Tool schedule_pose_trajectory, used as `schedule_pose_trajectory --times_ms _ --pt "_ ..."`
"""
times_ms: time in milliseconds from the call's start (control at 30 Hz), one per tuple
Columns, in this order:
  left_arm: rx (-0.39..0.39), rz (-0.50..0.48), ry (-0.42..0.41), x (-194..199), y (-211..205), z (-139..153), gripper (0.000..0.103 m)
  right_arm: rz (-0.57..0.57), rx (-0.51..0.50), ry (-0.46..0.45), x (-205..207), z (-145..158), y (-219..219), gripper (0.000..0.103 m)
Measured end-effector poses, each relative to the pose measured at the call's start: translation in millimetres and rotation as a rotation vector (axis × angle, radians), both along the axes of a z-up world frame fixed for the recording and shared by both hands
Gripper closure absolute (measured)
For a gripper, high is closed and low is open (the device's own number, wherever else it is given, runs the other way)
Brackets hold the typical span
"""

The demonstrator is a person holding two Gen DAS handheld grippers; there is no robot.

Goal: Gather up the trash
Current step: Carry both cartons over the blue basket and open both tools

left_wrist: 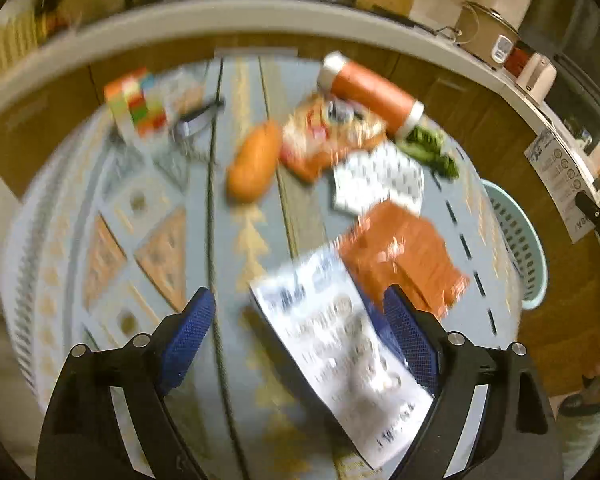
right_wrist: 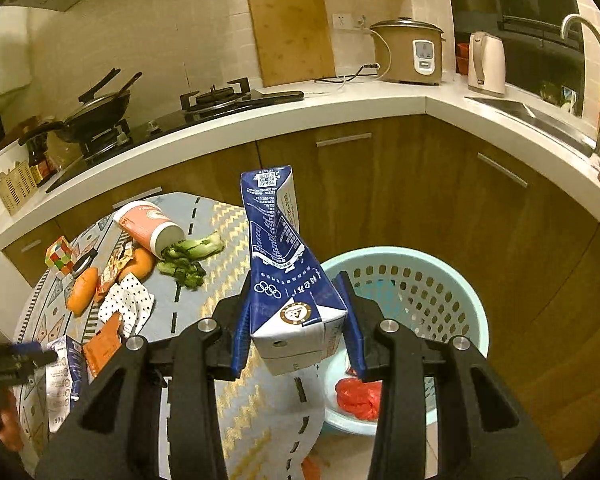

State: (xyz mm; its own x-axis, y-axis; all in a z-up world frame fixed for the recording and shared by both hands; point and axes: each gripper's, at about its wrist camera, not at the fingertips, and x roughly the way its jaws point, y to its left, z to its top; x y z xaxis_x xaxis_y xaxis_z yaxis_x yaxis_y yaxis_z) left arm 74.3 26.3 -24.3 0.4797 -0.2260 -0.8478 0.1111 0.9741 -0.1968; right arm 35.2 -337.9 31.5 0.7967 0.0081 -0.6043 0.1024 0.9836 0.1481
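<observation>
Left wrist view, blurred by motion, showed the left gripper (left_wrist: 296, 312) with its jaws spread wide, pressing on nothing; a white and blue wrapper (left_wrist: 340, 364) lay on the table (left_wrist: 80, 208) between the two blue pads, nearer the right one. Just beyond that pad sat an orange packet (left_wrist: 404, 256), then a dotted paper (left_wrist: 380, 178), and further ahead a carrot (left_wrist: 254, 162), a snack bag (left_wrist: 324, 136) and a tipped orange cup (left_wrist: 370, 94). Off to the right edge stood a pale green basket (left_wrist: 528, 248). Right wrist view showed the right gripper (right_wrist: 296, 300) clamped on a crushed blue milk carton (right_wrist: 288, 280), its pads squeezing the carton's lower sides, the top sticking up ahead. Just beyond and to the right of the fingers stood the basket (right_wrist: 456, 276), with a red bag (right_wrist: 358, 398) inside.
</observation>
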Motion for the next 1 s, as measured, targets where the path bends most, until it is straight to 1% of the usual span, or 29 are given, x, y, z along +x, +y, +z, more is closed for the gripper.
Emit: schedule_pose_trajectory --times_ms 67,100,167,200,267,333,367,400,467,500,567,600,633,733,800,833,900,1000 --pt "-0.001 -0.007 0.062 3.6 -6.5 -13.2 0.019 0.002 0.006 0.002 -1.7 -1.0 0.8 0.068" --pt "-0.014 -0.014 0.089 4.8 -10.2 -19.3 0.019 0.002 0.003 0.003 -3.6 -1.3 0.3 0.068" --pt "-0.019 0.002 0.102 5.4 -18.1 -24.0 0.019 0.001 0.001 -0.001 -6.8 -0.5 -1.3 0.068" --pt "-0.004 0.003 0.106 5.9 -22.7 -25.1 0.019 0.0 0.004 -0.005 -9.0 0.0 -3.5 0.068" --pt "0.056 0.011 0.098 4.5 -30.7 -27.4 0.018 -0.006 0.014 -0.01 -10.6 0.9 -7.6 0.068" --pt "0.102 0.011 0.081 0.8 -38.3 -25.6 0.021 -0.01 0.02 -0.012 -11.8 0.0 -11.7 0.068" --pt "0.101 -0.005 0.07 -1.4 -40.9 -23.6 0.036 -0.012 0.024 -0.011 -12.0 -1.4 -13.7 0.068" --pt "0.075 -0.034 0.071 -3.5 -43.6 -21.6 0.052 -0.014 0.029 -0.009 -12.0 -3.1 -15.8 0.068" --pt "0.068 -0.039 0.065 -6.8 -45.3 -16.8 0.064 -0.015 0.037 -0.003 -10.9 -6.1 -18.8 0.068" --pt "0.062 -0.049 0.056 -9.5 -46.0 -11.8 0.067 -0.016 0.038 -0.002 -10.5 -6.7 -19.9 0.068" --pt "0.085 -0.049 0.026 -14.4 -46.7 -2.6 0.07 -0.023 0.039 -0.005 -11.1 -7.6 -24.1 0.068" --pt "0.096 -0.051 -0.007 -18.1 -47.3 8.8 0.07 -0.027 0.045 -0.008 -11.6 -7.5 -27.0 0.068" --pt "0.097 -0.055 -0.022 -18.9 -51.3 13.4 0.071 -0.031 0.047 -0.01 -12.2 -7.7 -29.4 0.068" --pt "0.087 -0.08 -0.101 -16.6 -62.7 46.0 0.072 -0.055 0.056 -0.01 -12.8 -10.3 -39.6 0.068" --pt "0.077 -0.135 -0.155 -11.5 -79.7 63.3 0.072 -0.071 0.067 -0.003 -11.8 -14.2 -46.6 0.068" --pt "0.068 -0.154 -0.168 -7.8 -88.6 67.1 0.072 -0.079 0.071 0.001 -11.1 -16.4 -49.3 0.068" --pt "0.026 -0.225 -0.187 4.0 -116.3 75.2 0.072 -0.105 0.081 0.02 -9.1 -23.5 -56.7 0.068" --pt "-0.005 -0.35 -0.222 25.6 -173.8 80.5 0.072 -0.147 0.081 0.048 -7.0 -32.6 -67.4 0.068"
